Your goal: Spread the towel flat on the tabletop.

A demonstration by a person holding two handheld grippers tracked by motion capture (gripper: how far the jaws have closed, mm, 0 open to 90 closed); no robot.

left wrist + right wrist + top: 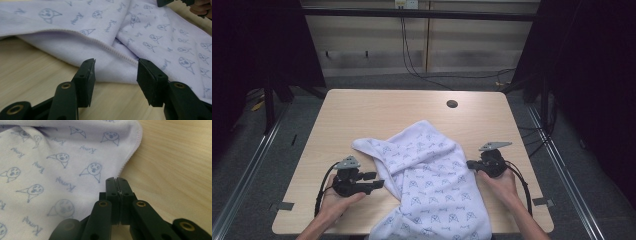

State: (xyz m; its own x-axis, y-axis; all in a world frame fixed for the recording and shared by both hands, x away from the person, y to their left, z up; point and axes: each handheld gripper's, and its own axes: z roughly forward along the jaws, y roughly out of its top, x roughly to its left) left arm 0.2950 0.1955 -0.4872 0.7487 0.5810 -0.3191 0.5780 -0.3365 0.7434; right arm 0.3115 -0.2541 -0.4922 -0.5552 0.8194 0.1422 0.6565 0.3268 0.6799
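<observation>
Left gripper (pixel 116 75) gapes beside the printed towel (pixel 432 180), nothing between its jaws; right gripper (pixel 117 185) is clenched on the towel's hemmed edge on the wooden table (pixel 377 107).

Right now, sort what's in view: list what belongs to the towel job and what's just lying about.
In the job:
- white printed towel, crumpled on the table
- left gripper, jaws open at the towel's hem
- right gripper, shut on the towel's edge

Lying about:
- wooden table, with its cable hole
- cables on the floor behind
</observation>
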